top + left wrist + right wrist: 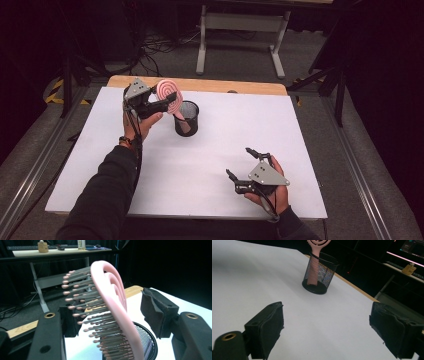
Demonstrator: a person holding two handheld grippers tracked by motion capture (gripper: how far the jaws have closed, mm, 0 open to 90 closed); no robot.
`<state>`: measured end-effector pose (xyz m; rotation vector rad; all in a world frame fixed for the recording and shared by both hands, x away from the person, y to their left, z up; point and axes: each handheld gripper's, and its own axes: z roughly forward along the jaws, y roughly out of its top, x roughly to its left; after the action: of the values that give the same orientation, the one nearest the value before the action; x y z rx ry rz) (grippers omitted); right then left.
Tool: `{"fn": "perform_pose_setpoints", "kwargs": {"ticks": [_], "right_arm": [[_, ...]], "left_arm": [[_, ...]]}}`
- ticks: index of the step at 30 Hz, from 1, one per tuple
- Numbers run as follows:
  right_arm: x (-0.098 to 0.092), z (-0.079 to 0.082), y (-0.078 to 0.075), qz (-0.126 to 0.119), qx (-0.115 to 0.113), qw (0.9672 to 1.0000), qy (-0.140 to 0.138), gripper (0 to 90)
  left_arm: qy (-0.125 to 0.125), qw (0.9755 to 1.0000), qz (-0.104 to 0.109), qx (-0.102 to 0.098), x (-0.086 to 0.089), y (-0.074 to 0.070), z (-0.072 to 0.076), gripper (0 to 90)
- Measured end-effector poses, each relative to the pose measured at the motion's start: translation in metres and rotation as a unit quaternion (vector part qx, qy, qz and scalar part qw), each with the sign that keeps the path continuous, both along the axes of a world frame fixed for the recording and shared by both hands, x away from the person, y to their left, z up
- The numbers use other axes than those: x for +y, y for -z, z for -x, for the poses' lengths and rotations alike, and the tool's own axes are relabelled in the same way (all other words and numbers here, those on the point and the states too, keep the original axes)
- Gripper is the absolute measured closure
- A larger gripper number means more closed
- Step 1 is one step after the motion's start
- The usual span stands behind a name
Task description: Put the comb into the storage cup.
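Between the jaws of our left gripper stands the head of a pink plastic hairbrush with concentric oval ribs and rows of grey bristles tipped in pink; the foam pads sit well apart on either side of it, with a clear gap at the pad we can see on the far side, so we judge the jaws open around the brush rather than clamped on it. The brush stands handle-down in a black wire-mesh cylindrical cup, its head leaning up over the rim toward our left hand, which is likely why the gripper is held high and level with the head: that is the only part free to take or let go. The bristles point away from the open-ribbed back, which looks stiff and light. Our right gripper rests low near the front of the white counter, jaws spread wide on nothing, well apart from the cup, seemingly parked out of the way. From its view the cup stands upright toward the counter's far wooden edge.
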<state>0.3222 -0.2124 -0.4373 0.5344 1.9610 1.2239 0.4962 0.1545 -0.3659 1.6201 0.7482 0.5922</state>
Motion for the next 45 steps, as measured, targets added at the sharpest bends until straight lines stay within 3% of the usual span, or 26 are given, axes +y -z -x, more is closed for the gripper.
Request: {"fn": "perform_pose_setpoints", "kwargs": {"ticks": [9,19,28,45], "right_arm": [[0.001,0.0,0.0,0.001,0.002,1.0,0.0,12.5],[-0.002,0.0,-0.001,-0.012,0.007,0.9999,-0.001,12.6],[-0.001,0.001,-0.002,-0.008,-0.004,0.9999,0.006,13.1],[0.0,0.0,-0.001,-0.005,0.0,1.0,0.005,12.8]], "left_arm": [[-0.005,0.9993,-0.026,-0.025,0.0,-0.009,0.003,35.4],[-0.002,0.9985,-0.033,-0.042,-0.003,-0.02,0.004,25.9],[-0.02,0.9975,-0.049,-0.047,0.0,-0.025,0.008,16.1],[0.0,0.9962,-0.063,-0.059,0.001,-0.033,0.016,12.6]]}}
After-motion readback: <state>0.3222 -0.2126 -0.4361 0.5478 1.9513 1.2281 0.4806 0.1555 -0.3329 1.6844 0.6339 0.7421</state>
